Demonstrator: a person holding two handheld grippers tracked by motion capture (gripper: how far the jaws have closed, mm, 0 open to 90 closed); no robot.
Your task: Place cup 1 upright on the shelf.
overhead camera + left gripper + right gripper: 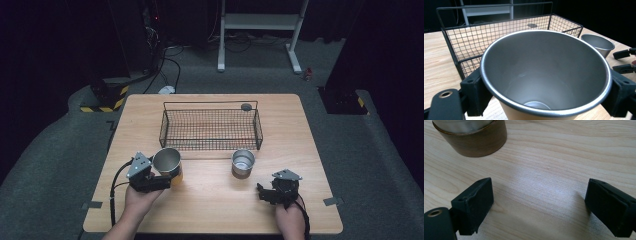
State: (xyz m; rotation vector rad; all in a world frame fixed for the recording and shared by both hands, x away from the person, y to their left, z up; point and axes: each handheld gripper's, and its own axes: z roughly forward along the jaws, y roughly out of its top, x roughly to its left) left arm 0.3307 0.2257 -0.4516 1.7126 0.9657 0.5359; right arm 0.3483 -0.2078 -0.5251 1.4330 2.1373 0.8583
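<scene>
Wooden table (210, 195): two cups, one wire basket (210, 129). Left claw (161, 181) clamps yellow cup (168, 164); right claw (264, 192) wide open, holding nothing.

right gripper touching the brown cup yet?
Apart. The right gripper view shows bare table between the open right gripper and the brown cup.

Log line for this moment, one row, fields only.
left gripper: shut on yellow cup | right gripper: open, above table | brown cup: free, upright | wire basket: behind both cups
</scene>
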